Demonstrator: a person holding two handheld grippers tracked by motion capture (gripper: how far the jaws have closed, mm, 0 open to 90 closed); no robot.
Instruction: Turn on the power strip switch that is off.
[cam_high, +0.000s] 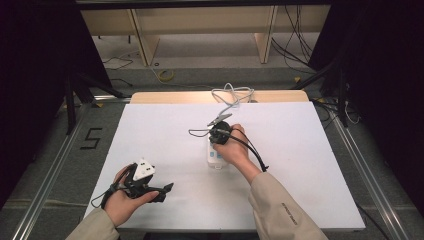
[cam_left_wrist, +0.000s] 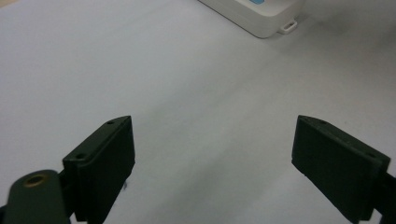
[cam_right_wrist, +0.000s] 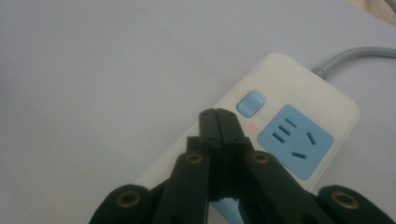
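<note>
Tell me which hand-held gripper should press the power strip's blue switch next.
Right. The right hand-held gripper, jaws shut, sits over the power strip beside the blue switch; the left hand-held gripper is open, farther off.

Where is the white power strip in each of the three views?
High view: power strip at table centre, under the right hand.
Left gripper view: its corner at the top edge.
Right gripper view: centre right, beyond the shut fingers.
Shared landmark: its blue parts.
</note>
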